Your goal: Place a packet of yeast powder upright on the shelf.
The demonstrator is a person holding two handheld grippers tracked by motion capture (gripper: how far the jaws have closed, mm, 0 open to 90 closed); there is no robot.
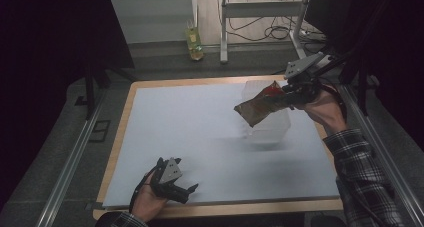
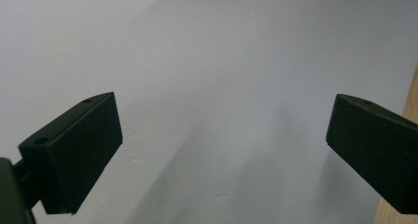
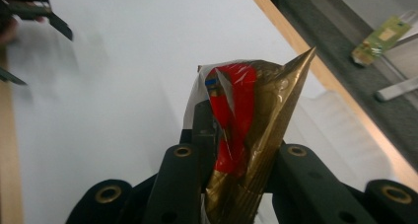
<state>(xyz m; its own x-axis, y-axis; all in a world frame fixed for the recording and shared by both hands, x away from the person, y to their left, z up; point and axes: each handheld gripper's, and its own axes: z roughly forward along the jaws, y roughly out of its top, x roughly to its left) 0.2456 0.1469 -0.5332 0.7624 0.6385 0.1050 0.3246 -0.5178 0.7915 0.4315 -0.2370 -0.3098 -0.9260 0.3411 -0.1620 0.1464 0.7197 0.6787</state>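
In the high view the right claw [image 1: 292, 89] is raised over the far right of the tabletop [image 1: 200, 132], gripped in a hand [image 1: 325, 109] whose wrist bends inward from a plaid sleeve [image 1: 367, 179]. Its jaws are clamped on one end of a gold and red packet [image 1: 260, 103], which sticks out to the left, tilted down, above a clear plastic tub [image 1: 267, 127] standing on the white surface. No writing on the packet can be read here. The left claw [image 1: 192, 189] lies low at the near edge of the tabletop, held in the left hand [image 1: 147, 202], jaws pointing right and spread apart with nothing between them. A bottle [image 1: 194, 39] of yellowish liquid stands on the floor beyond the tabletop. In the left gripper view the two black jaws stand wide apart over the bare white tabletop [image 2: 212, 61], with a strip of its wooden edge at far right. In the right gripper view the packet [image 3: 246, 135] is pinched between the jaws and rises upward to a sharp gold corner; a red panel with a small blue patch runs down its side, its print too blurred to read. The left claw [image 3: 34, 34] shows far off at upper left.
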